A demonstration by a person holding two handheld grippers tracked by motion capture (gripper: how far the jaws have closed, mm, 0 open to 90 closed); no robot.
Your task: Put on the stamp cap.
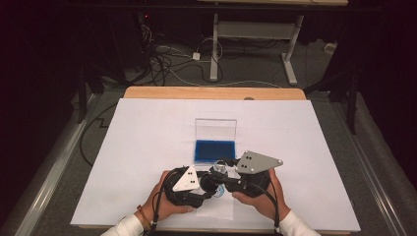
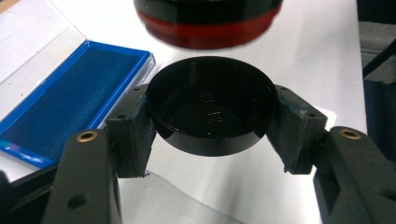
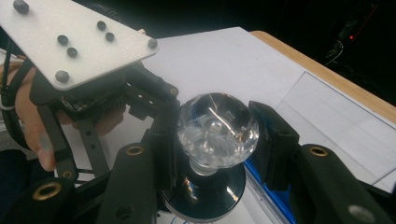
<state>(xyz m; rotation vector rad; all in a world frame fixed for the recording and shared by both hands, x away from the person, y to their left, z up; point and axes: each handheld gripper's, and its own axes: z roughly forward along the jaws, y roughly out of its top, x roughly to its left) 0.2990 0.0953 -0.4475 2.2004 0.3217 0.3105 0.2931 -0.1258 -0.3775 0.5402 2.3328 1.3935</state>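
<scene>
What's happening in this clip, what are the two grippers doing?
A person at a white-covered table works a gripper in each hand, close together near the front edge. The left gripper is shut on a round black cap. The right gripper is shut on a clear faceted ball that sits atop a round black base. The cap is apart from that piece. Just behind them lies an open case with a blue lining, its clear lid upright.

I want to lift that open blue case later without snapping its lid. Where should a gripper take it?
Grip the blue base across its short width, coming straight down from above. The clear lid stands upright at the far edge, so keep the jaws clear of it; the base is flat with firm rims.
</scene>
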